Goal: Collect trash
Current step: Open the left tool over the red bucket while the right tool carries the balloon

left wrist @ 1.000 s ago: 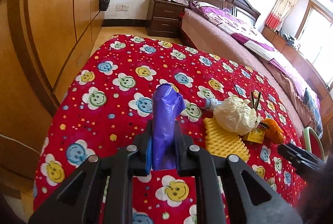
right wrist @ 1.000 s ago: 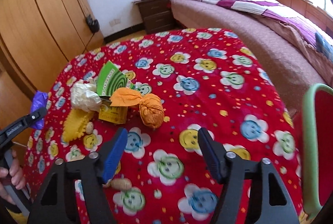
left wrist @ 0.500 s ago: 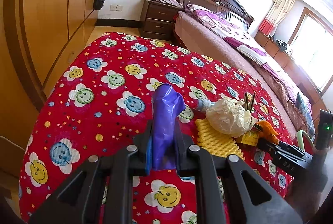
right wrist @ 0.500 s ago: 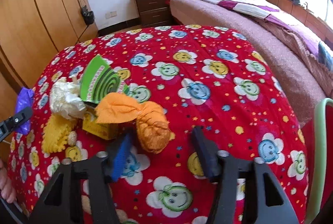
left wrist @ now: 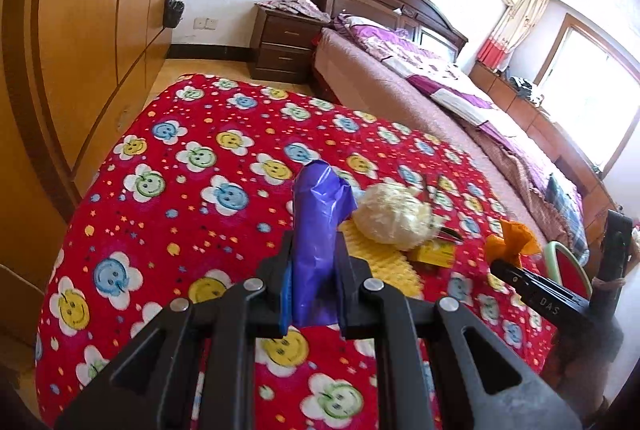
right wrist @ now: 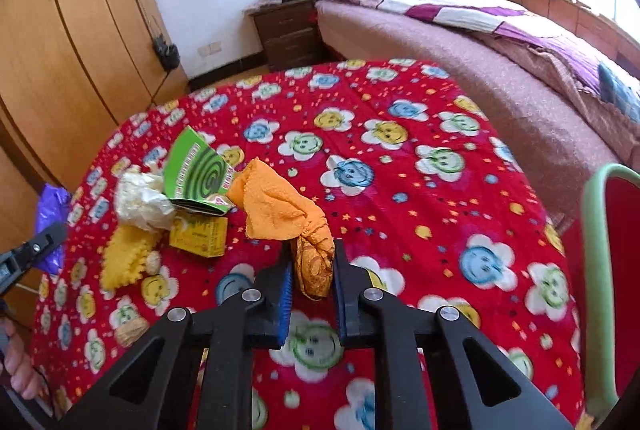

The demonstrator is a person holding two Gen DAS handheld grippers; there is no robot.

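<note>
A round worktop (right wrist: 400,190) covered in a red cloth printed with smiling flowers is carrying a small heap of trash near its left edge. The left claw (left wrist: 314,282) is gripping a rolled purple plastic bag (left wrist: 320,230), which is standing upright between its narrow jaws above that left side. The right claw (right wrist: 312,278) is closing its jaws on a knotted orange bag (right wrist: 296,218), and the blue pads are pressing against the bag's lower knot near the middle of the worktop, toward its near edge. Just left of the orange bag are lying a green mosquito-coil box (right wrist: 198,174), a small yellow box (right wrist: 200,236), a crumpled cream-coloured wad (right wrist: 140,202) and a yellow foam net (right wrist: 124,258), all touching or overlapping. A walnut (right wrist: 130,330) is sitting apart, closer to the near left edge. A red chair with a green frame (right wrist: 596,270) is standing at the right edge.
</note>
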